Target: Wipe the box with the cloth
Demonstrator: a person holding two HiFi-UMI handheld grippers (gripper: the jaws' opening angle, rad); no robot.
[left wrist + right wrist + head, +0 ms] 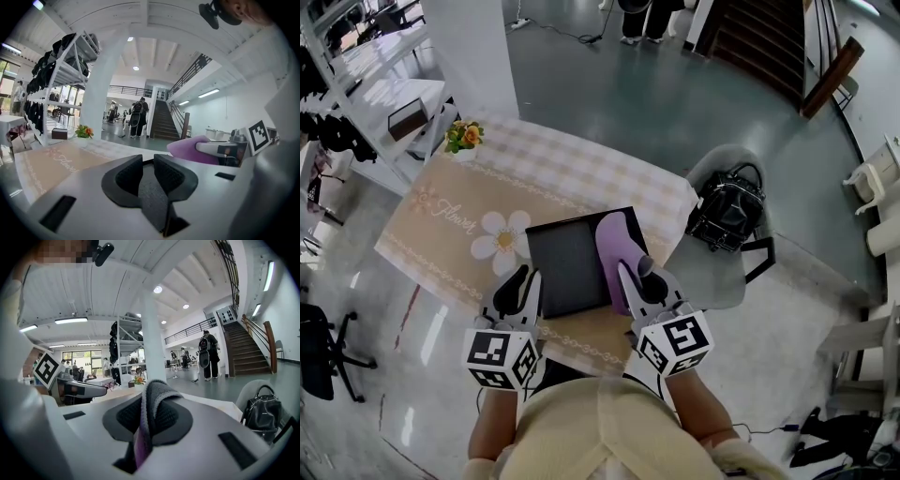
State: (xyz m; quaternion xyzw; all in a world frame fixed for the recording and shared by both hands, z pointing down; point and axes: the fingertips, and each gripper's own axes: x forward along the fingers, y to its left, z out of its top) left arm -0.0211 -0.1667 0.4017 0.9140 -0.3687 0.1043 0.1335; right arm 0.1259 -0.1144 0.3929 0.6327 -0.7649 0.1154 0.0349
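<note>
Cloth (614, 246) tight in right gripper (149, 405), over box (567, 264); left gripper (148, 165) narrow, tight on box edge.

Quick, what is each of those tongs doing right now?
Left tongs: closed on an edge of the dark box.
Right tongs: closed on the purple cloth, which lies over the box.

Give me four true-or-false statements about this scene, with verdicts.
1. The right gripper grips the purple cloth. True.
2. The cloth lies on the floor. False: it drapes over the dark box.
3. A black handbag sits on the chair beside the table. True.
4. The flowers stand on the box. False: they stand at the table's far left corner.
</note>
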